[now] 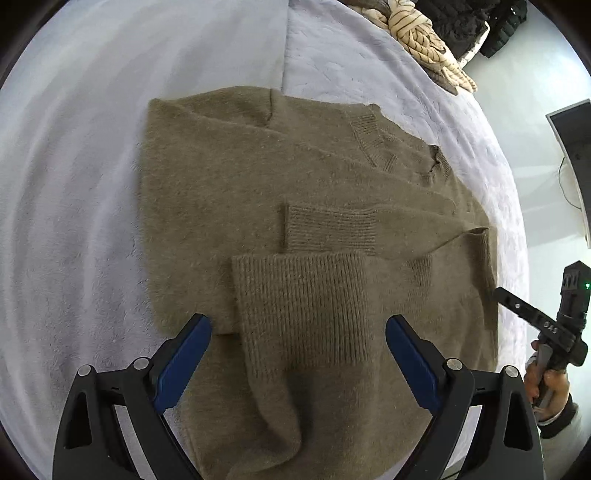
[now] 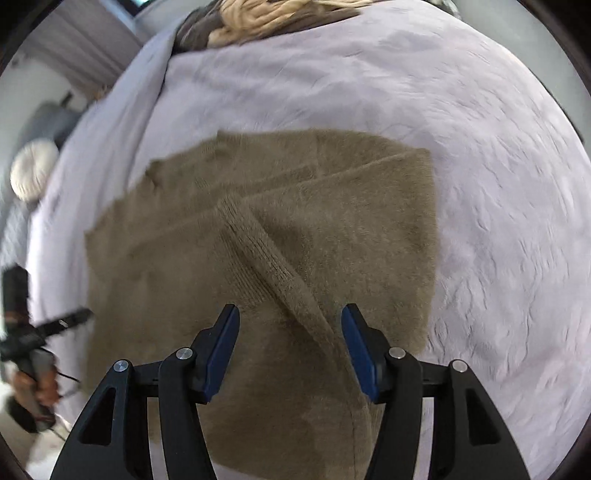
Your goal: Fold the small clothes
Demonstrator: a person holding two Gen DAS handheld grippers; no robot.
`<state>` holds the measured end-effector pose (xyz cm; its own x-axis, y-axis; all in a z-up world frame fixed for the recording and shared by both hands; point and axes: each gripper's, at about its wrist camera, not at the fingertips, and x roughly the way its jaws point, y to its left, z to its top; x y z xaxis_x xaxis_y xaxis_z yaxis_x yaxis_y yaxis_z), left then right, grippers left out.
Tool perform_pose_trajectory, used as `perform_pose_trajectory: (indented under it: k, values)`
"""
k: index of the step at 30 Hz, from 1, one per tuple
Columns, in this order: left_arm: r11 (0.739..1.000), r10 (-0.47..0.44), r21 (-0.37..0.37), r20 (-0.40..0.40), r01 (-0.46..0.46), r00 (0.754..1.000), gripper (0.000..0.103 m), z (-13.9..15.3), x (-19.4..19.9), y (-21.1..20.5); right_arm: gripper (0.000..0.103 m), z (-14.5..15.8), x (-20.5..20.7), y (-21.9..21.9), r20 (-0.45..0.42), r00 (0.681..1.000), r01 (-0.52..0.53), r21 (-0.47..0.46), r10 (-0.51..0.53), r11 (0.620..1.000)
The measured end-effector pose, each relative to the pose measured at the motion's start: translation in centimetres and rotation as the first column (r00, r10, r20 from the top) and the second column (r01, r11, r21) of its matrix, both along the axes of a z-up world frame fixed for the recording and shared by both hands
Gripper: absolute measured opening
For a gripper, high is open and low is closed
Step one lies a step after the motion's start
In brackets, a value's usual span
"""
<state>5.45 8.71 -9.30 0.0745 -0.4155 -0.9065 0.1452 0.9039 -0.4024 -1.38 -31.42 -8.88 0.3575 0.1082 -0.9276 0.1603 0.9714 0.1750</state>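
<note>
An olive-brown knitted sweater (image 1: 229, 177) lies flat on a pale lilac bed cover (image 1: 74, 184), both sleeves folded in over the body. One ribbed cuff (image 1: 299, 306) lies between the fingers of my left gripper (image 1: 298, 328), which is open and hovers above it. A second ribbed cuff (image 1: 330, 229) lies just beyond. In the right wrist view the sweater (image 2: 351, 229) fills the middle, and a ribbed sleeve (image 2: 266, 266) runs diagonally toward my right gripper (image 2: 290, 314), which is open and empty above it. The right gripper (image 1: 495, 291) also shows at the sweater's right edge.
A pile of cream-striped and dark clothes (image 1: 424, 33) lies at the far edge of the bed, also seen in the right wrist view (image 2: 266, 18). A monitor (image 1: 572, 158) stands right of the bed. A round white cushion (image 2: 33, 170) is at left.
</note>
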Motion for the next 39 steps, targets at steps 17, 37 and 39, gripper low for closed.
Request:
perform_pose_trajectory:
  k: [17,37,39]
  values:
    - [0.997,-0.051,-0.063,0.063,0.055,0.997,0.008,1.6,-0.9,0.2,0.007,0.4,1.3,3.0,0.053,0.996,-0.061,-0.100,0.066,0.993]
    - [0.998,-0.012,-0.055,0.323,0.031,0.946,0.008,8.9,6.6,-0.8,0.007,6.4,5.6,-0.6,0.201,0.979,-0.018,-0.114,0.041,0.993]
    - [1.000,-0.018,-0.013,0.306,0.023,0.952,0.008,6.7,7.6,-1.7,0.007,4.5,7.0,-1.3,0.169,0.985,-0.004,-0.089,0.019,0.996]
